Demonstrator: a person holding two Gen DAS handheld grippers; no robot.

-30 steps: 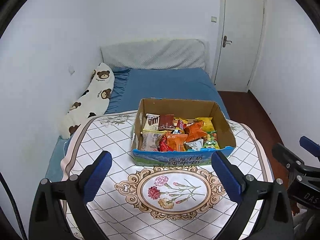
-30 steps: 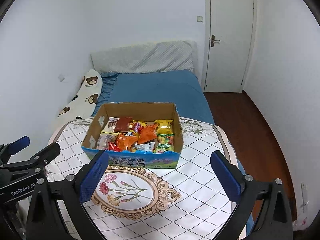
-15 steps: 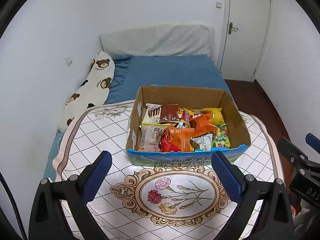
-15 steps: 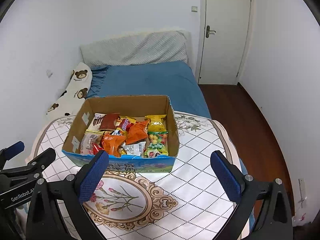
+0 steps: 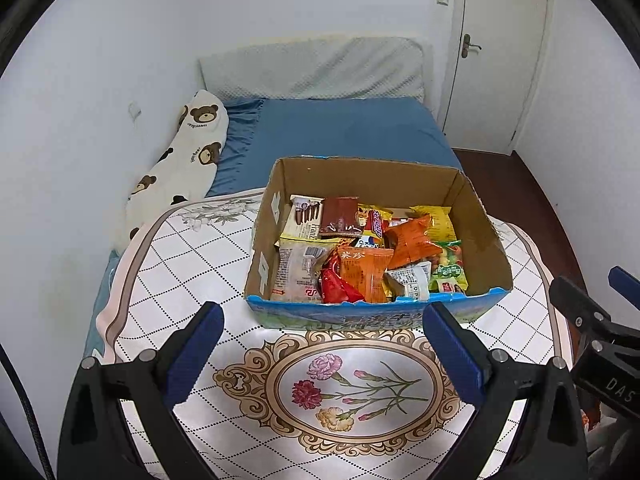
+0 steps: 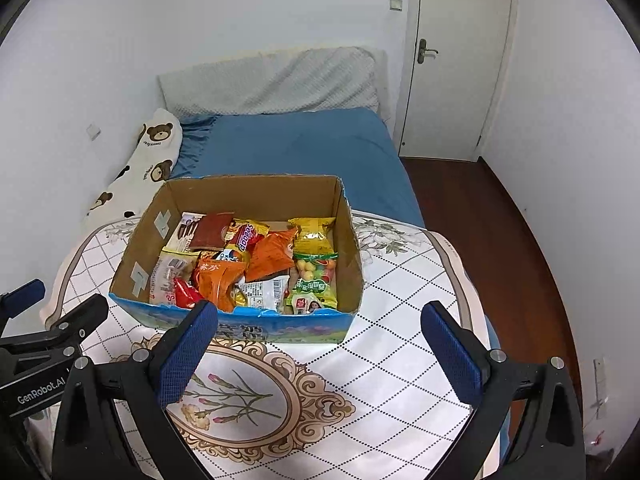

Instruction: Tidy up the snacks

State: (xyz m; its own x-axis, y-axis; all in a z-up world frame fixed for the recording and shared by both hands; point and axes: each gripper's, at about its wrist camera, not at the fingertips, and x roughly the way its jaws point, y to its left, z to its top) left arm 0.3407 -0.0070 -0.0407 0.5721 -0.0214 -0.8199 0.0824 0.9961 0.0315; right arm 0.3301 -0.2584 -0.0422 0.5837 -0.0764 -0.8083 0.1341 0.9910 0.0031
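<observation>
An open cardboard box [image 5: 486,236] with a blue front sits on the patterned tablecloth [image 5: 192,264]; it also shows in the right wrist view [image 6: 348,236]. It holds several snack packets: an orange bag [image 5: 366,272], a red packet [image 5: 336,288], a yellow bag [image 5: 438,222], a brown bar [image 5: 340,222]. My left gripper [image 5: 322,348] is open and empty, above the cloth just in front of the box. My right gripper [image 6: 320,348] is open and empty, in front of the box's right half.
The table stands against a bed with a blue sheet [image 5: 340,128], a grey headboard cushion [image 5: 316,68] and a bear-print pillow [image 5: 184,160]. A white door [image 6: 456,60] and dark wood floor [image 6: 492,240] lie to the right. White walls surround.
Both grippers have moved forward toward the box and tilted down, so the box looks larger and nearer. Both stay open and empty.
</observation>
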